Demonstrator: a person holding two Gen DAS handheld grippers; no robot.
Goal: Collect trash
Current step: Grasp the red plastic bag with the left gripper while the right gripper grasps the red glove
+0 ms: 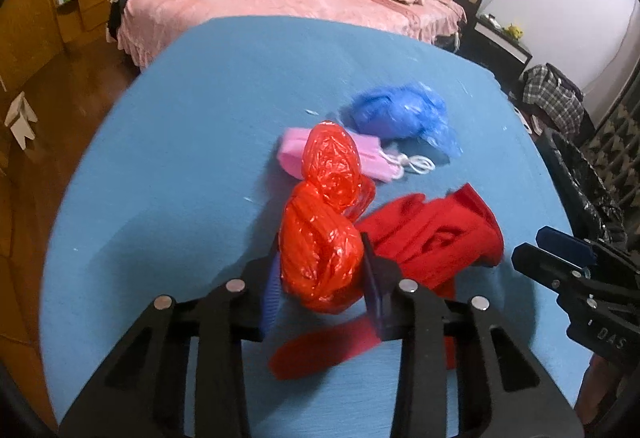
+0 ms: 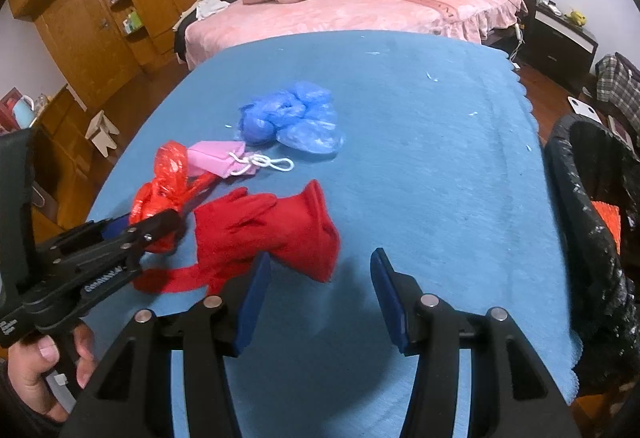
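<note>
Left gripper [image 1: 320, 262] jaws clamp the red plastic bag [image 1: 320, 238] on the blue worktop [image 1: 180, 158]; squeeze firmly before lifting. Right gripper [image 2: 316, 278], jaws apart and empty, hovers near the red glove [image 2: 264, 234], bin [image 2: 576, 198] alongside.

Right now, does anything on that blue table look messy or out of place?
Yes. Crumpled litter sits on the blue table: a red plastic bag between the left claw's pads, a pink face mask, a blue plastic wad and red gloves. The black-lined bin stands beside the table.
</note>
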